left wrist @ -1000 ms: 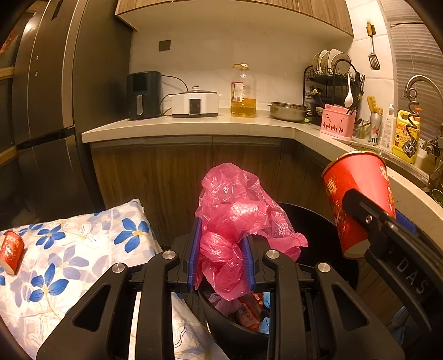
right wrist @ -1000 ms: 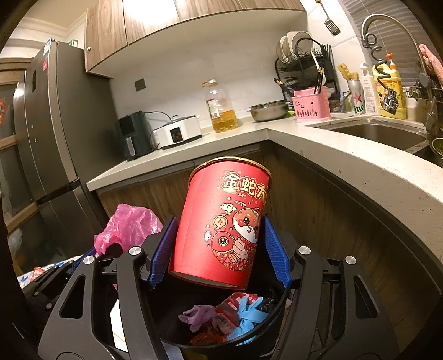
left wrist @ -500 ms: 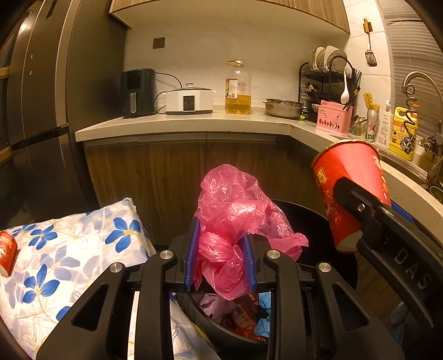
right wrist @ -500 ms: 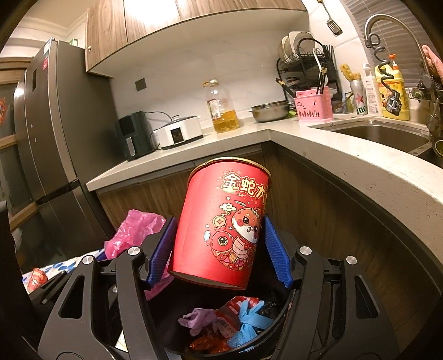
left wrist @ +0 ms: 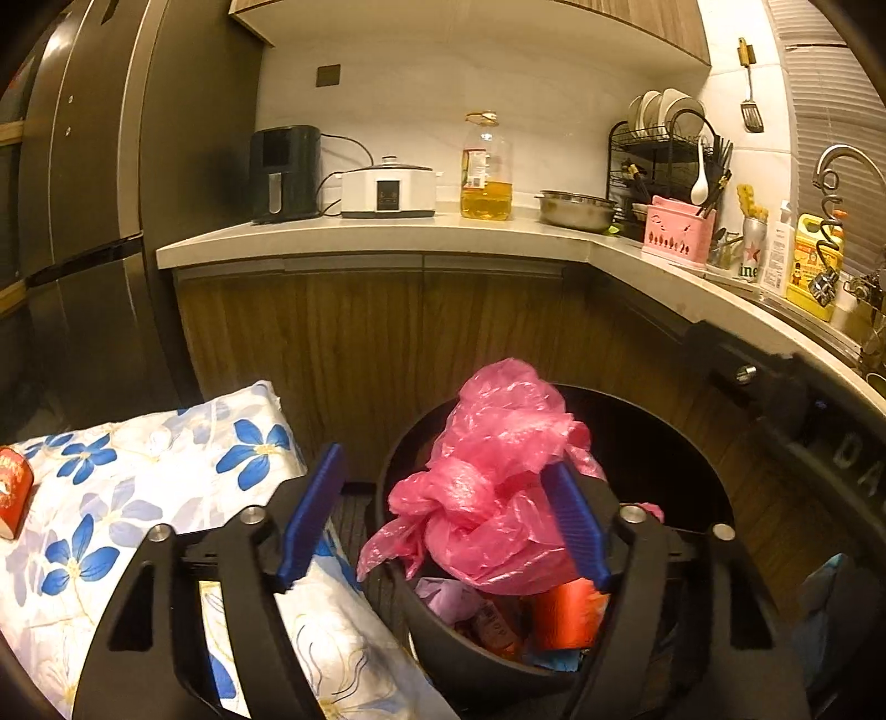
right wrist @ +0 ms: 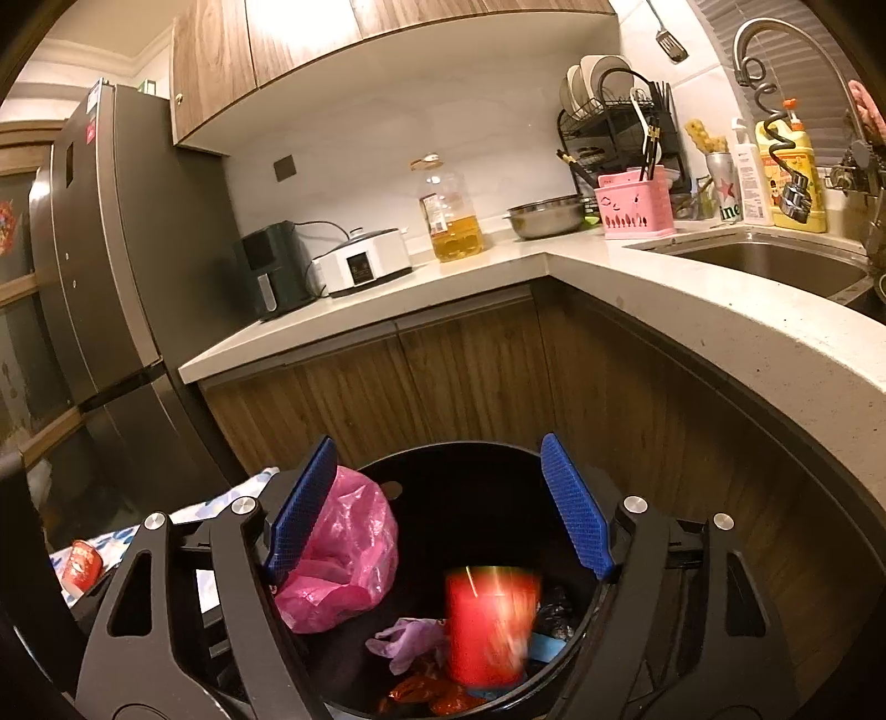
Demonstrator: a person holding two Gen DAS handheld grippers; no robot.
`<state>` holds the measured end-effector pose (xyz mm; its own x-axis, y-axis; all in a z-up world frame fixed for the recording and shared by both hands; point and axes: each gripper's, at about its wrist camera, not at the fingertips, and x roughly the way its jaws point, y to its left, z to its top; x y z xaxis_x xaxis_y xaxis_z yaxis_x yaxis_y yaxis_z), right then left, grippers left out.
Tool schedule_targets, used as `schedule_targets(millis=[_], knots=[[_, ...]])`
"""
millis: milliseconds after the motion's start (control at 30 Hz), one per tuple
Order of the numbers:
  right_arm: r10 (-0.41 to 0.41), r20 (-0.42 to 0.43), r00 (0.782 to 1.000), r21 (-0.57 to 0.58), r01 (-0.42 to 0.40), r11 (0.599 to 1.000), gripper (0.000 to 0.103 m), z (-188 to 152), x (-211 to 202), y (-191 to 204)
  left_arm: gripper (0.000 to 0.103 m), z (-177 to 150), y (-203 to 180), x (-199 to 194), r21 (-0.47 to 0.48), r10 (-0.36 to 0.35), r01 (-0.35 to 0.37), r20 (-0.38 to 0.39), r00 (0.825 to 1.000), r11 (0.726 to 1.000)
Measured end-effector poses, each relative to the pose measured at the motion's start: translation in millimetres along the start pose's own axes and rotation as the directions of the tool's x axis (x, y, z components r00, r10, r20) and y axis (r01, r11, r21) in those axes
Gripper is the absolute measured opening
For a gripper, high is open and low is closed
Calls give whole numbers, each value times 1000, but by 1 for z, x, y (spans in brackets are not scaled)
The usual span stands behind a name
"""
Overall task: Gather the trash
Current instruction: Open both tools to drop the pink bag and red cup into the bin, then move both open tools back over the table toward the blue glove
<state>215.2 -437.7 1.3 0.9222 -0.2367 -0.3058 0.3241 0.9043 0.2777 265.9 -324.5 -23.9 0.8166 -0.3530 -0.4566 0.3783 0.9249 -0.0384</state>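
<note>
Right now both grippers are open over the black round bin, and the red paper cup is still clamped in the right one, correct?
Not quite. The right gripper is open and holds nothing: the right wrist view shows the red paper cup, blurred, inside the black round bin. The left gripper is open too, as you said.

Kitchen bkgd: dark fridge (left wrist: 83,221) at frame left. Countertop (left wrist: 387,235) across the middle w/ black air fryer (left wrist: 285,173), white cooker (left wrist: 387,188), oil bottle (left wrist: 486,166), steel bowl (left wrist: 576,209). Upper right: dish rack (left wrist: 664,149), pink utensil caddy (left wrist: 678,235), yellow soap bottle (left wrist: 817,266), faucet (right wrist: 786,50) over sink (right wrist: 764,266). Floral cloth (left wrist: 138,487) lower left.
</note>
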Motion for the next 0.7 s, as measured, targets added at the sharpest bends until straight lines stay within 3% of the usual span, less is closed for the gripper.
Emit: schedule_targets(millis=[133,433,700], knots=[[-2,16,1000,2,2,1000,77,1,-10,0,87,-1,4,-3,-19,-7,7,-2,1000,1000],[-34,28,999,23,33,999,79,0,-25,-5,89,-7,-3,2,40,27,-24,-67,997,999],[-30,28,999,18,30,999,79,-3,-31,-4,93,-16,5,-2,26,22,-19,-108,994,999]])
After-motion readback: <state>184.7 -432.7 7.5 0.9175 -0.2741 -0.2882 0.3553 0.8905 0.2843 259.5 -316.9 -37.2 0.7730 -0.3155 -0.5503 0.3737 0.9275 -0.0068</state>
